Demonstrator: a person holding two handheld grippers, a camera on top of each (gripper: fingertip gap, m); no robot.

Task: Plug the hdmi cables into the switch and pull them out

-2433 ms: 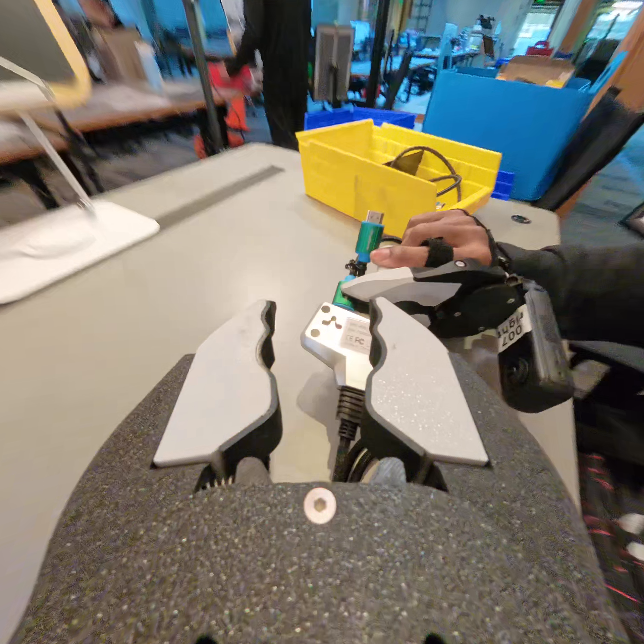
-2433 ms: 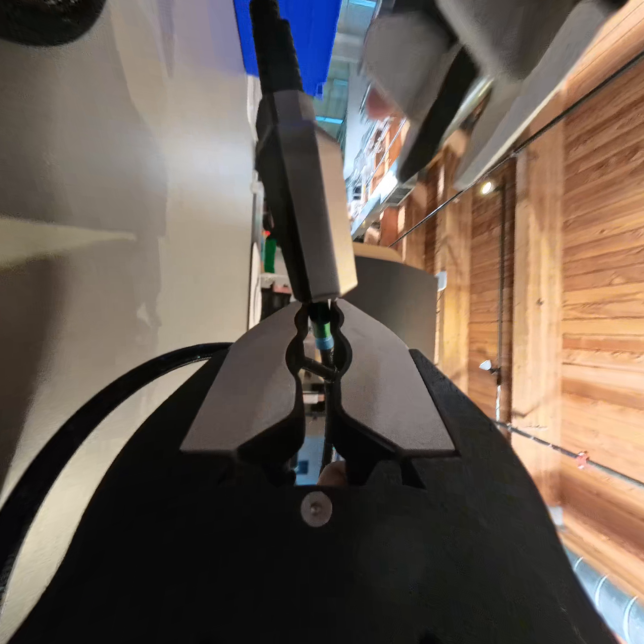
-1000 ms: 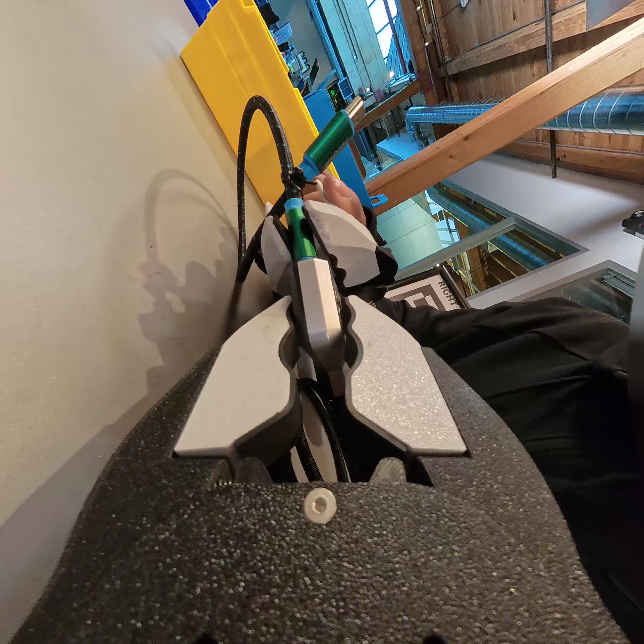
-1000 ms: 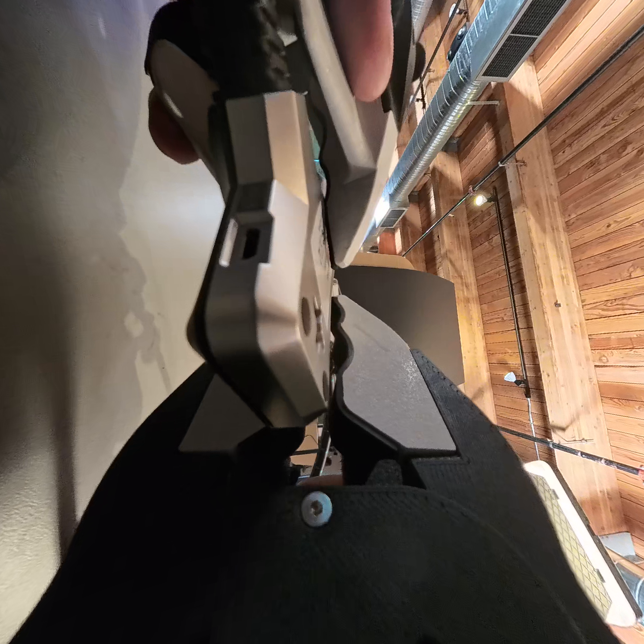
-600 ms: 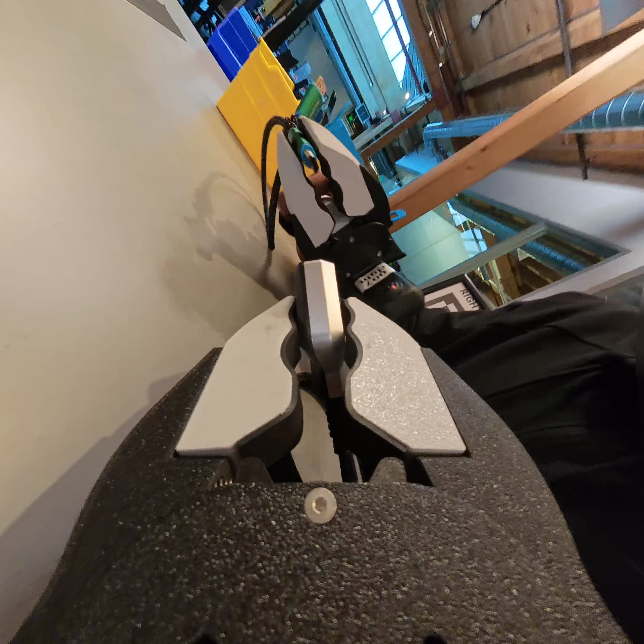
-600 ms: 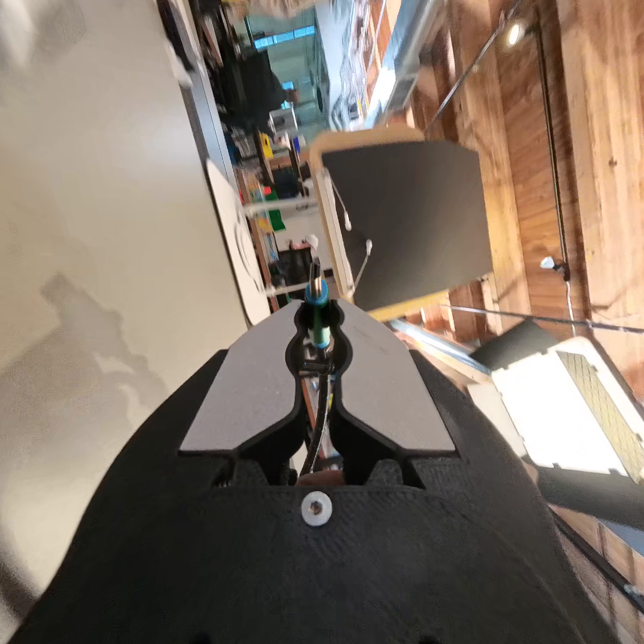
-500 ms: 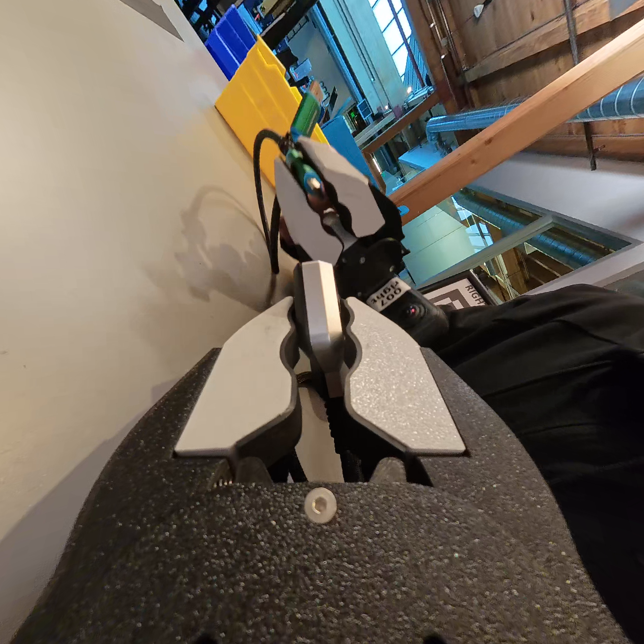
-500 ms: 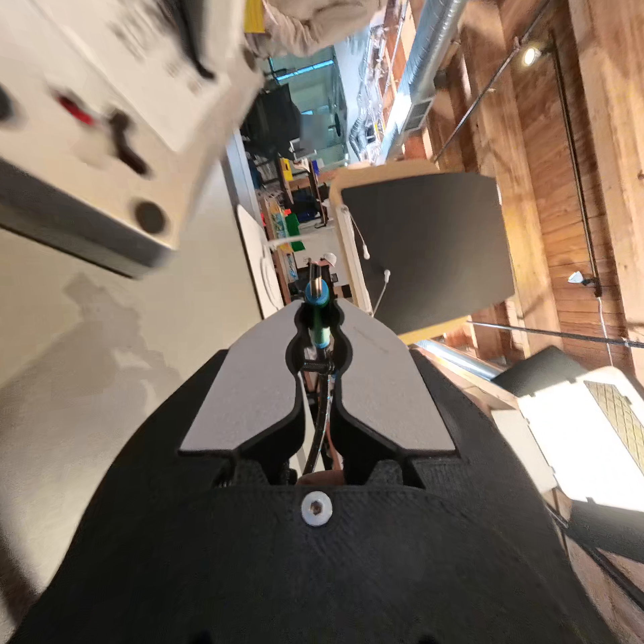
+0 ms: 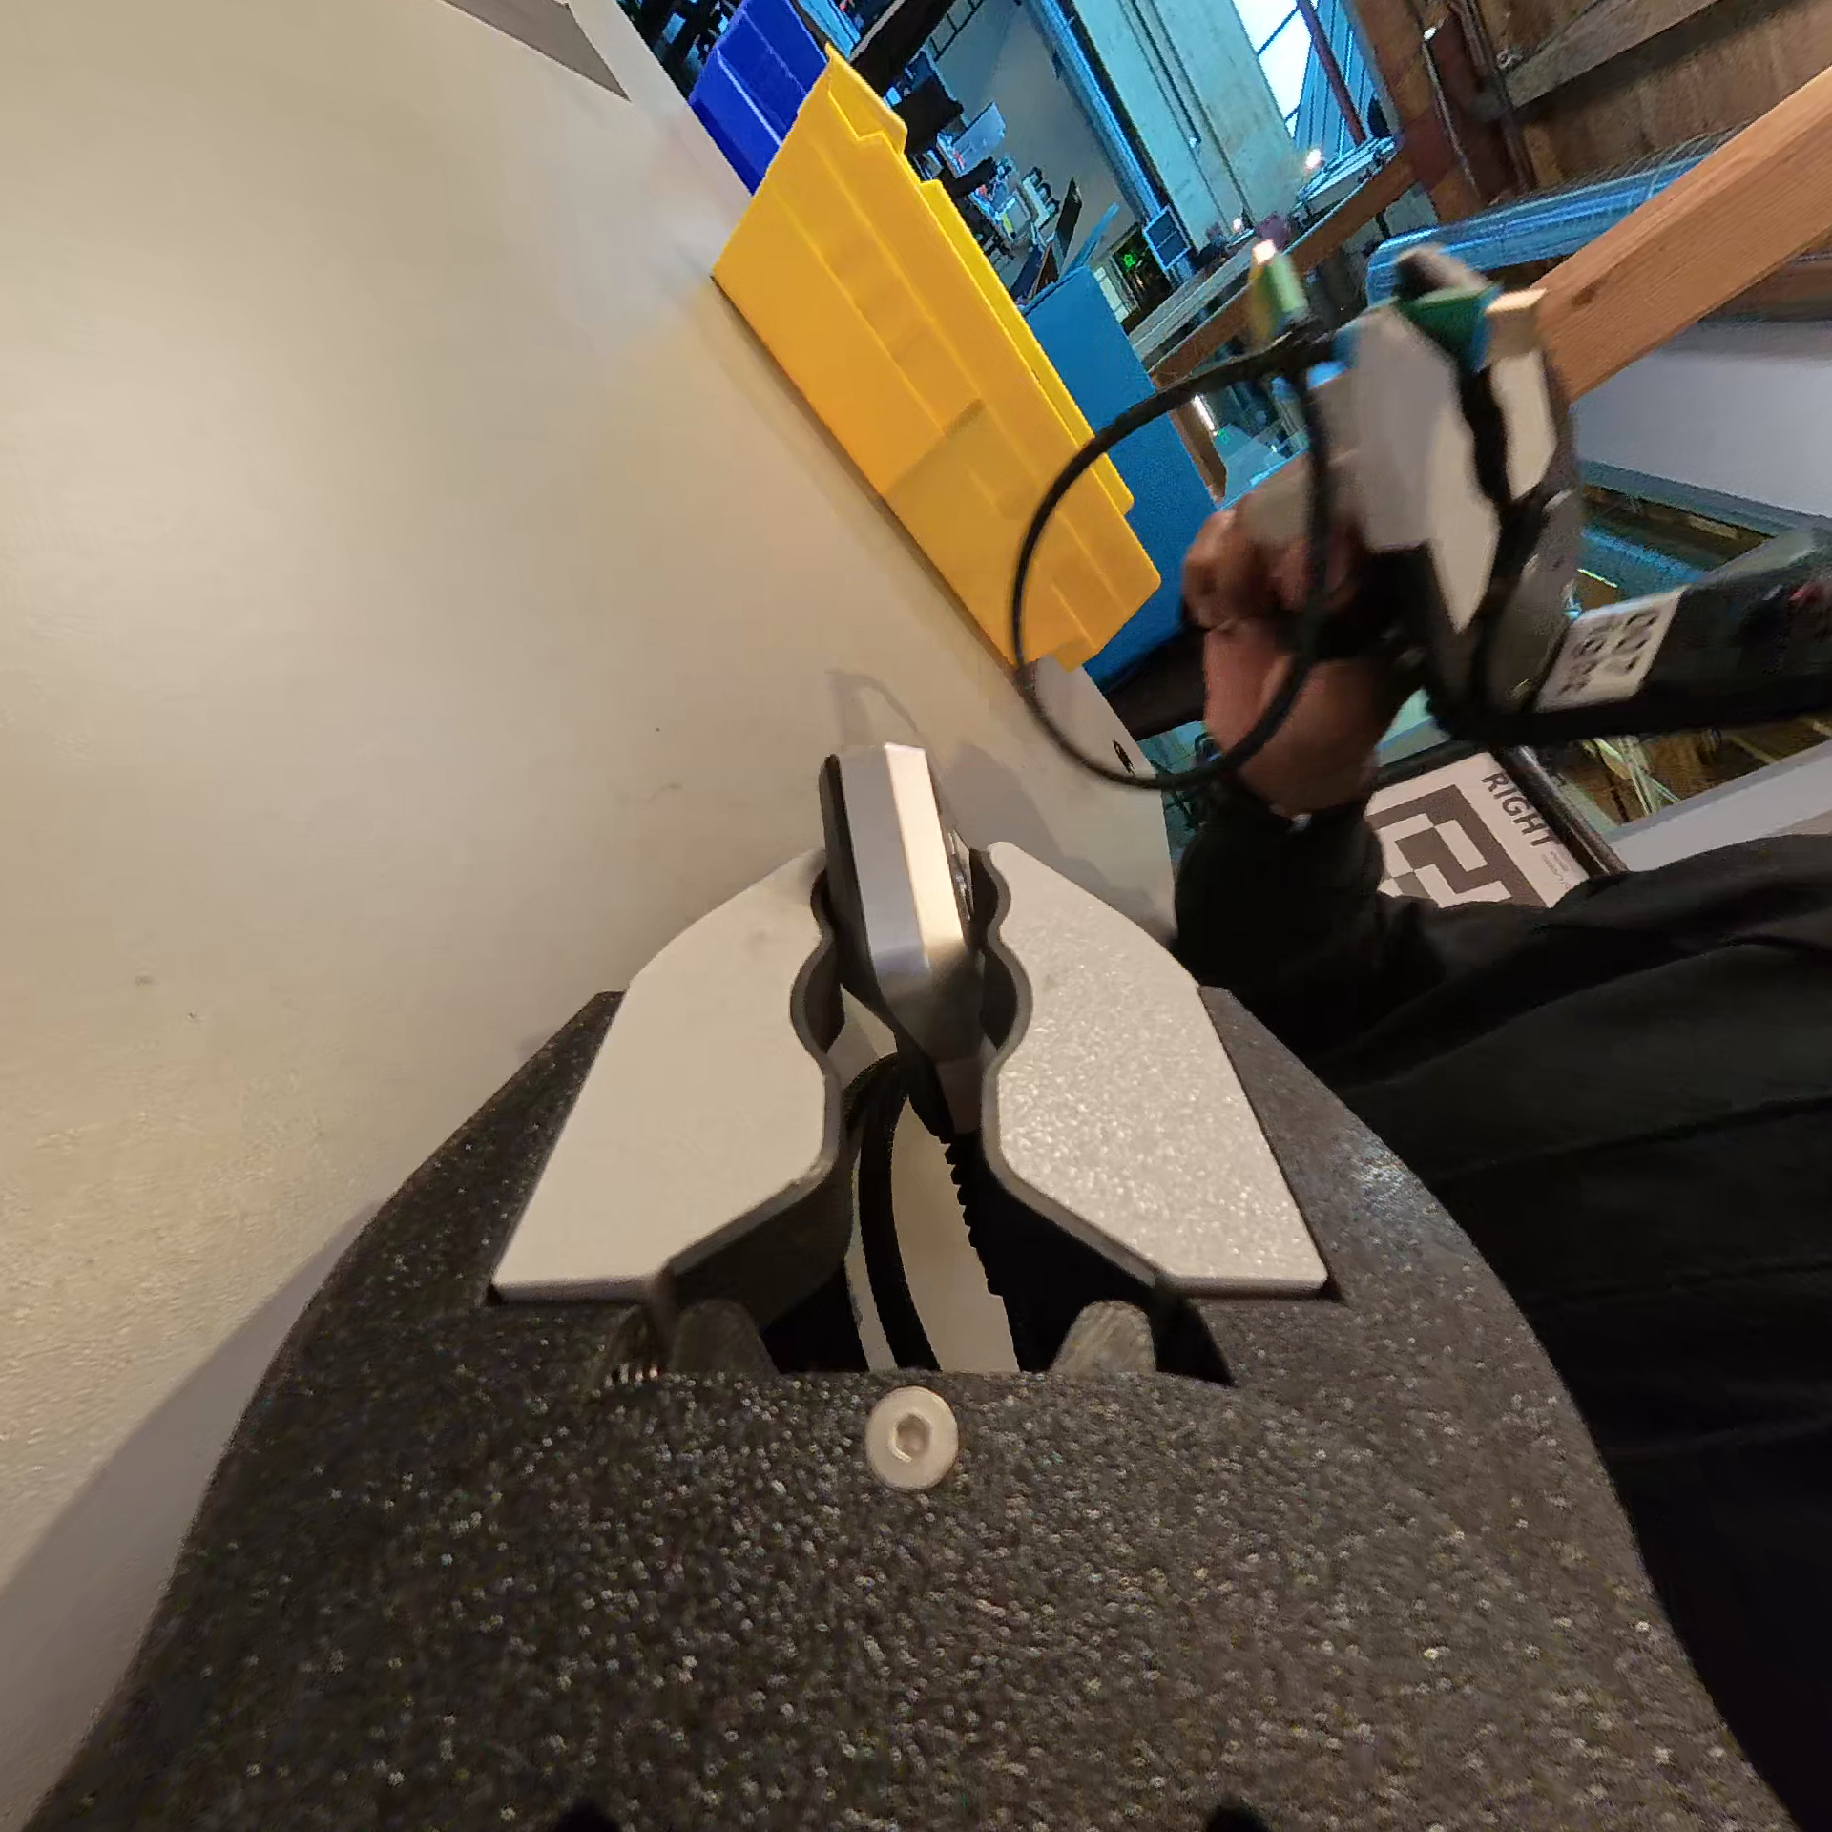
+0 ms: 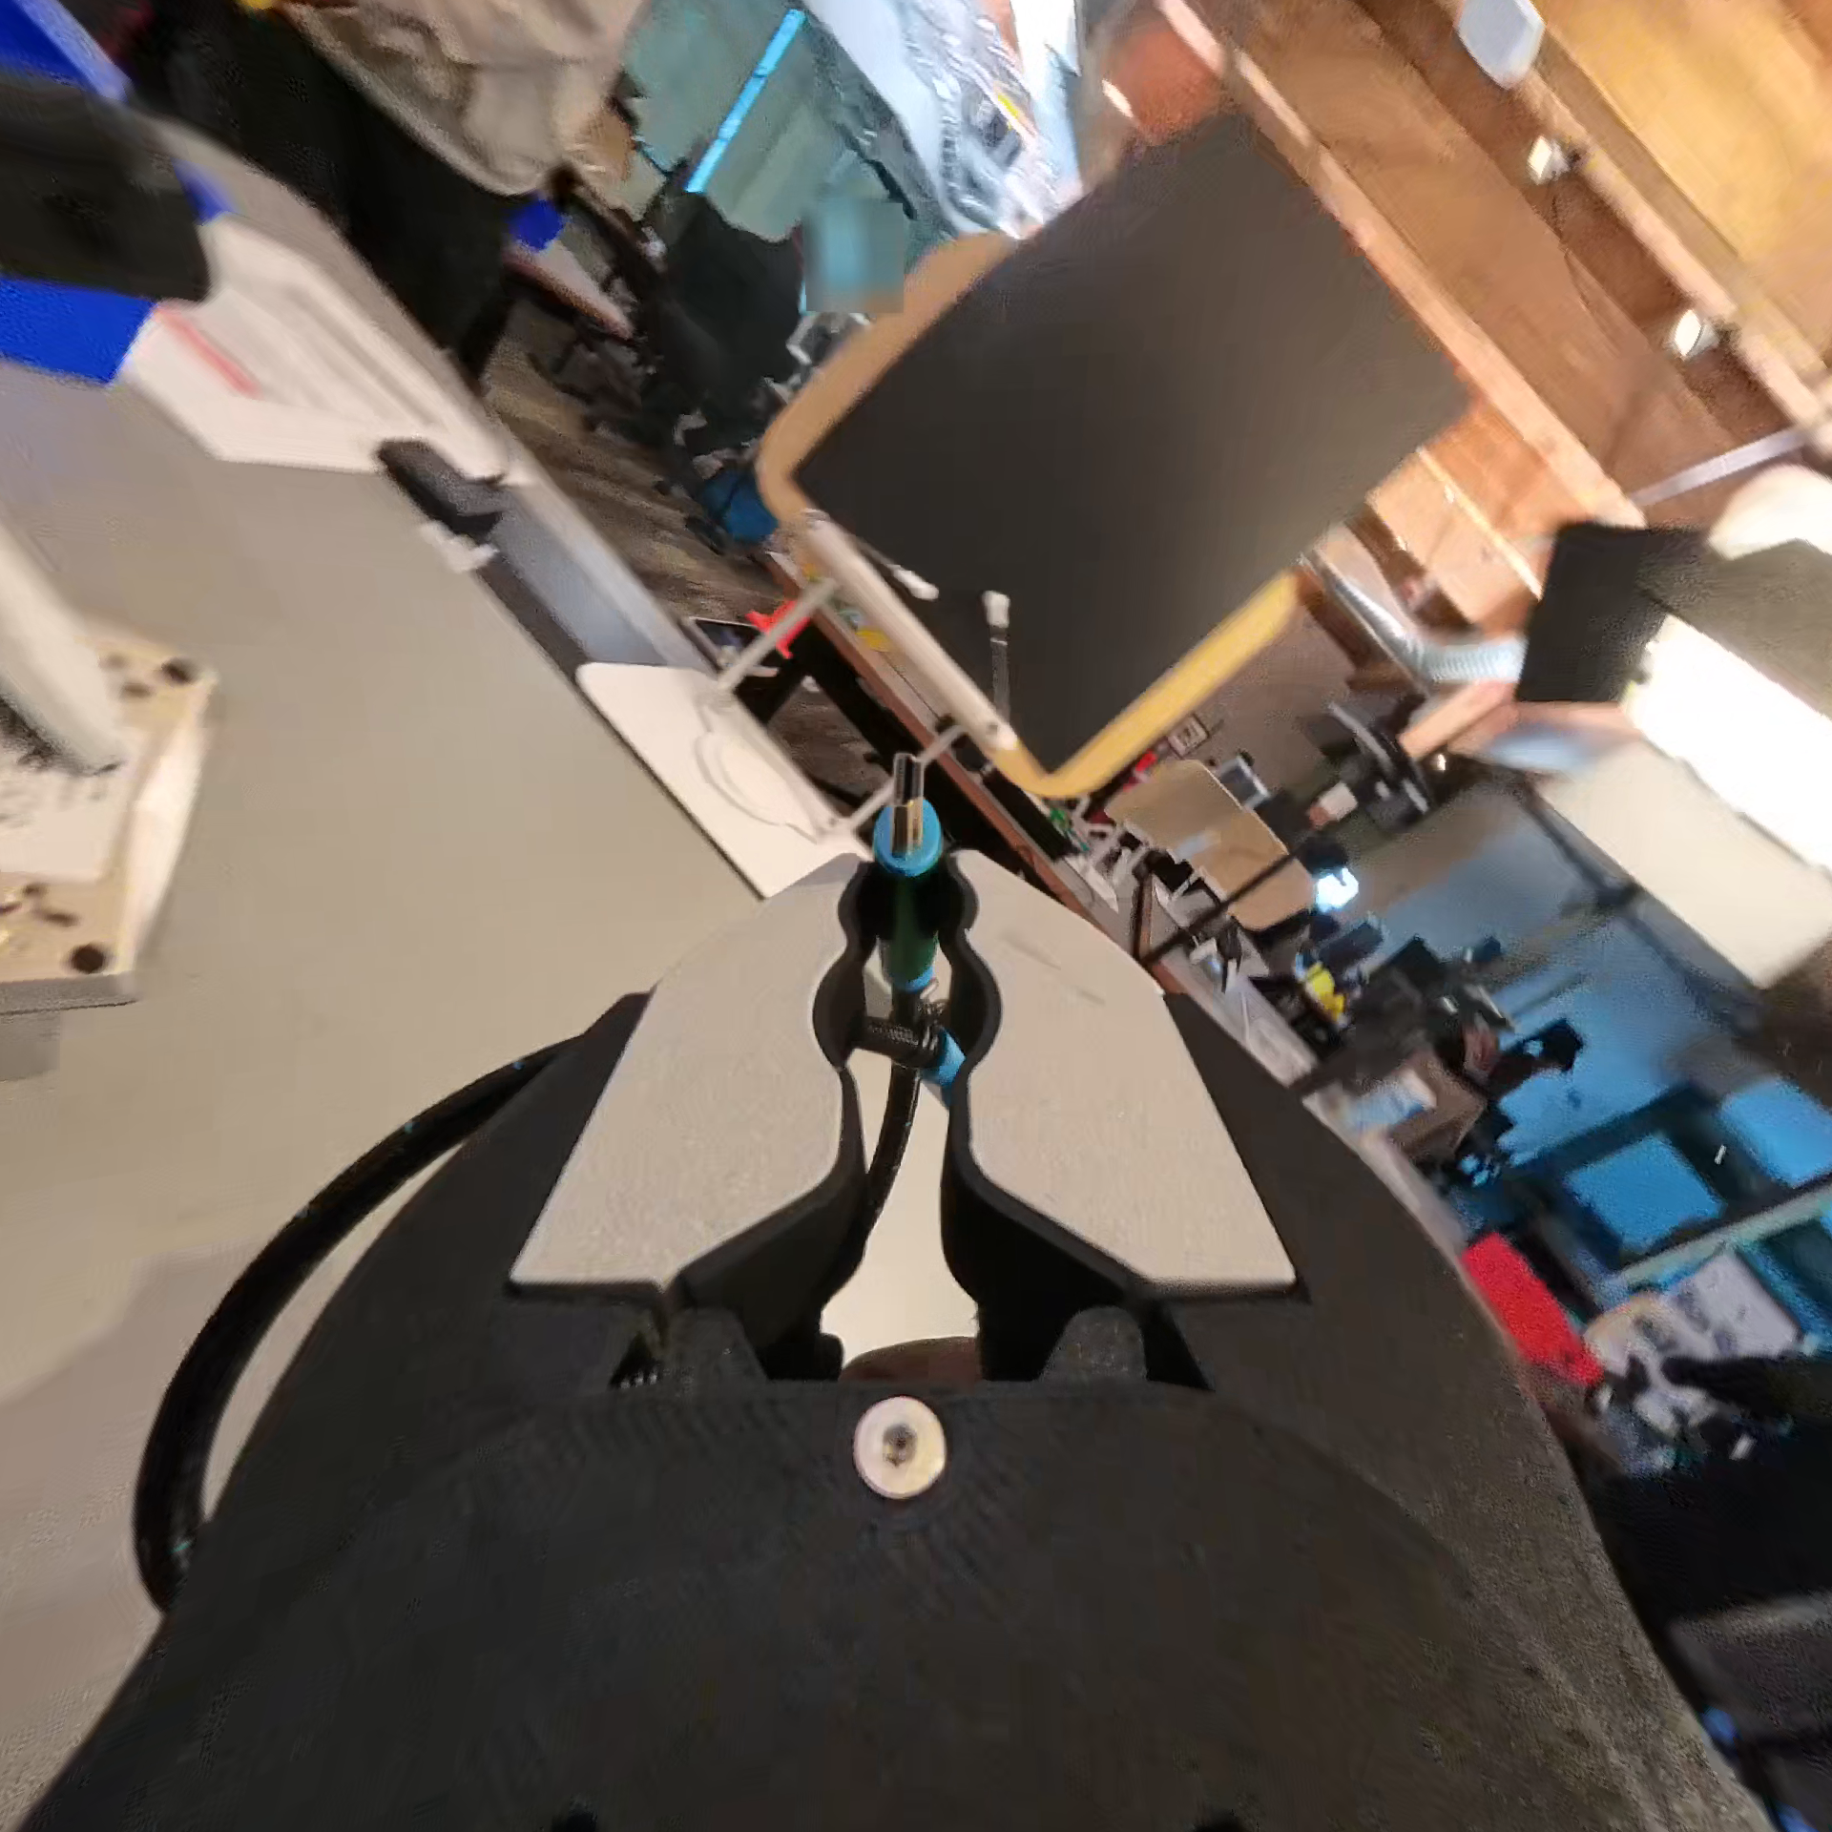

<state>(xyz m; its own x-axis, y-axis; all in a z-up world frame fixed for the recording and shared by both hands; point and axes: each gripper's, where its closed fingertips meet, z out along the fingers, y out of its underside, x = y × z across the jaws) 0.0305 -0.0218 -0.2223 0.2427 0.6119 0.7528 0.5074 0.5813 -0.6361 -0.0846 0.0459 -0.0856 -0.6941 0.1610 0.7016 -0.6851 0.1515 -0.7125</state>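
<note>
My left gripper (image 9: pixel 907 912) is shut on the grey HDMI switch (image 9: pixel 897 872), held on edge above the pale table (image 9: pixel 347 595). No cable is in the switch. My right gripper (image 10: pixel 904 892) is shut on a green and blue HDMI plug (image 10: pixel 904 843), whose metal tip points forward past the fingertips. Its black braided cable (image 10: pixel 297 1249) loops down to the left. In the left wrist view the right gripper (image 9: pixel 1437 416) is up at the right, well clear of the switch, with the cable (image 9: pixel 1051 555) hanging in a loop and a second green plug (image 9: pixel 1274 287) dangling.
A yellow bin (image 9: pixel 922 397) and a blue bin (image 9: pixel 753 79) stand at the table's far edge. A person's hand (image 9: pixel 1279 674) and black sleeve (image 9: pixel 1487 1041) are at the right. In the right wrist view, a dark chair back (image 10: pixel 1140 426) and a white box (image 10: pixel 89 724) appear. The grippers' ends are close to 20 centimeters from one another.
The plug has come out of the switch. My right gripper has drawn away to the upper right with the cable, and the left gripper keeps the switch.
</note>
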